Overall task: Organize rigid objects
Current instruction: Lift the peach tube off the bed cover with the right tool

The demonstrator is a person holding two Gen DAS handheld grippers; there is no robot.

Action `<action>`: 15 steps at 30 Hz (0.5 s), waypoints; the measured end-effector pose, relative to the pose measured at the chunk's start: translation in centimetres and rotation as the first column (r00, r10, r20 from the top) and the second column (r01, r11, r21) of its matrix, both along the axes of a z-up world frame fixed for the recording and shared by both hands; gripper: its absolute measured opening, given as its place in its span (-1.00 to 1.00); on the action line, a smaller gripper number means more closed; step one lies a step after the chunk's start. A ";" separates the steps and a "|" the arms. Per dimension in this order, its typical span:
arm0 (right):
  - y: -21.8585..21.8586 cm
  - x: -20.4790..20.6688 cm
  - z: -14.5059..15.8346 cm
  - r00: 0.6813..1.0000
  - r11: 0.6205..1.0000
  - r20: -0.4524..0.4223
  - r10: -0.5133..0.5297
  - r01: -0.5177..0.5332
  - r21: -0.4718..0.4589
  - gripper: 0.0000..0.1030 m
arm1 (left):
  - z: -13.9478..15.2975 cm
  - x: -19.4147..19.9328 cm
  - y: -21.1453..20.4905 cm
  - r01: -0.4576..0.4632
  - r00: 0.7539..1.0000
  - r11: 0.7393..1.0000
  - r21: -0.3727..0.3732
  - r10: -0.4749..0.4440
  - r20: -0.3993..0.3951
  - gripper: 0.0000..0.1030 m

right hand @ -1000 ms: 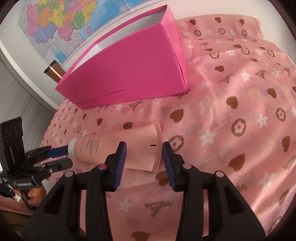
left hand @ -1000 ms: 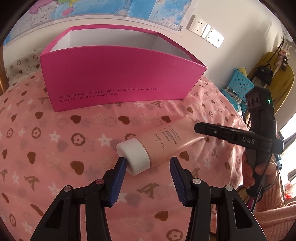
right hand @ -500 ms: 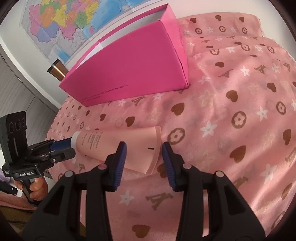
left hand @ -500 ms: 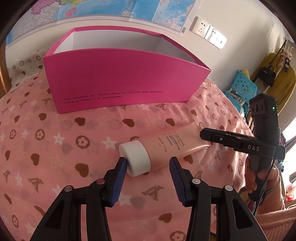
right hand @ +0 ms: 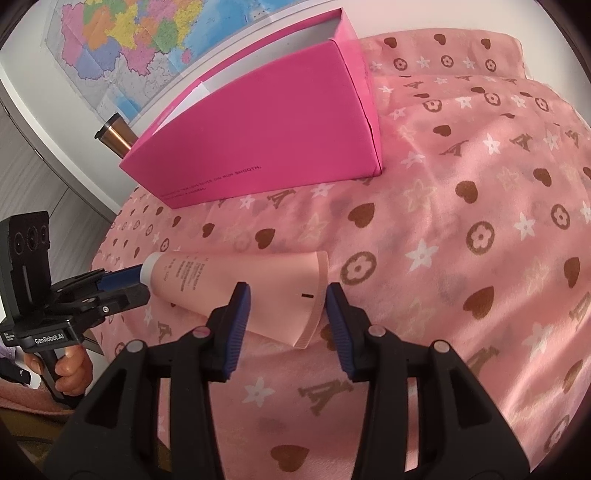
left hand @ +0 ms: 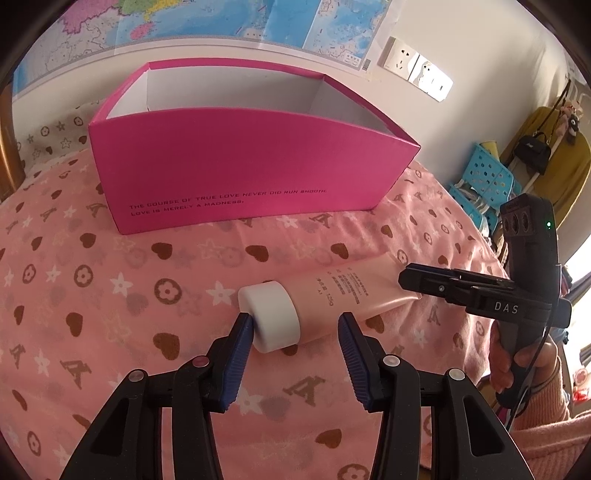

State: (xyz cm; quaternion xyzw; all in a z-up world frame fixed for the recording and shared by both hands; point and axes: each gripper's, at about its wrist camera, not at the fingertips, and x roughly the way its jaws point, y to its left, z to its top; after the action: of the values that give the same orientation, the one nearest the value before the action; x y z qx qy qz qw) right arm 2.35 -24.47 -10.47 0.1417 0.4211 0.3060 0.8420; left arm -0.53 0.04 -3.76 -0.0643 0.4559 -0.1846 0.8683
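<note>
Both tongs flank one pink cream tube [left hand: 343, 299] lying on the heart-patterned pink cloth [left hand: 110, 295].
Left tongs [left hand: 295, 332] stand released around its white cap [left hand: 271, 319] at lower centre, one blue pad just beside the cap. Right tongs [right hand: 288, 314] straddle the crimped end [right hand: 314, 295], their jaws opening, pads not pressing. Behind, in the upper frame, stands an open magenta box [left hand: 240, 173]; above it hangs a wall map [left hand: 221, 18].
</note>
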 end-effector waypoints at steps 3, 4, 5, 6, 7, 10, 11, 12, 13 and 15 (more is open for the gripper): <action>-0.1 -0.1 0.3 1.000 1.000 0.010 -0.004 0.004 0.002 -0.12 | 0.2 -0.1 0.0 0.001 1.000 1.000 0.004 -0.001 0.010 -0.07; -0.1 -0.1 0.4 1.000 1.000 0.014 -0.005 0.005 0.001 -0.12 | 0.3 -0.1 0.0 0.001 1.000 1.000 0.004 -0.001 0.013 -0.07; -0.1 -0.2 0.5 1.000 1.000 0.018 -0.005 0.005 0.001 -0.12 | 0.3 -0.1 0.1 0.001 1.000 1.000 0.005 -0.001 0.015 -0.07; 0.0 -0.2 0.7 1.000 1.000 0.023 -0.004 0.004 0.000 -0.12 | 0.3 -0.1 0.1 0.000 1.000 1.000 0.005 0.000 0.016 -0.07; 0.0 -0.3 0.8 1.000 1.000 0.028 -0.003 0.003 -0.003 -0.11 | 0.4 -0.1 0.2 -0.001 1.000 1.000 0.002 0.001 0.017 -0.07; 0.0 -0.4 1.1 0.999 1.000 0.037 -0.006 0.006 -0.005 -0.12 | 0.6 -0.2 0.2 -0.001 1.000 1.000 0.002 0.001 0.023 -0.07; -0.1 -0.4 1.2 0.999 1.000 0.039 -0.008 0.009 -0.005 -0.12 | 0.6 -0.2 0.3 0.000 1.000 1.000 0.003 0.000 0.026 -0.07; -0.1 -0.5 1.2 0.999 1.000 0.040 -0.010 0.010 -0.007 -0.12 | 0.7 -0.2 0.3 0.001 1.000 1.000 0.004 -0.001 0.028 -0.07; 0.0 -0.5 1.2 0.999 1.000 0.041 -0.010 0.011 -0.007 -0.12 | 0.7 -0.3 0.2 0.001 1.000 1.000 0.006 -0.001 0.029 -0.07; -0.1 -0.5 1.3 0.999 1.000 0.043 -0.013 0.014 -0.007 -0.12 | 0.8 -0.3 0.2 0.002 0.999 1.000 0.010 -0.002 0.034 -0.07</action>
State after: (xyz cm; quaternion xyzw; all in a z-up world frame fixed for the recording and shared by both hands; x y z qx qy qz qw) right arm 1.83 -24.55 -9.22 0.1348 0.4032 0.3018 0.8534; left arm -0.86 0.23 -2.92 -0.0565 0.4420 -0.1843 0.8761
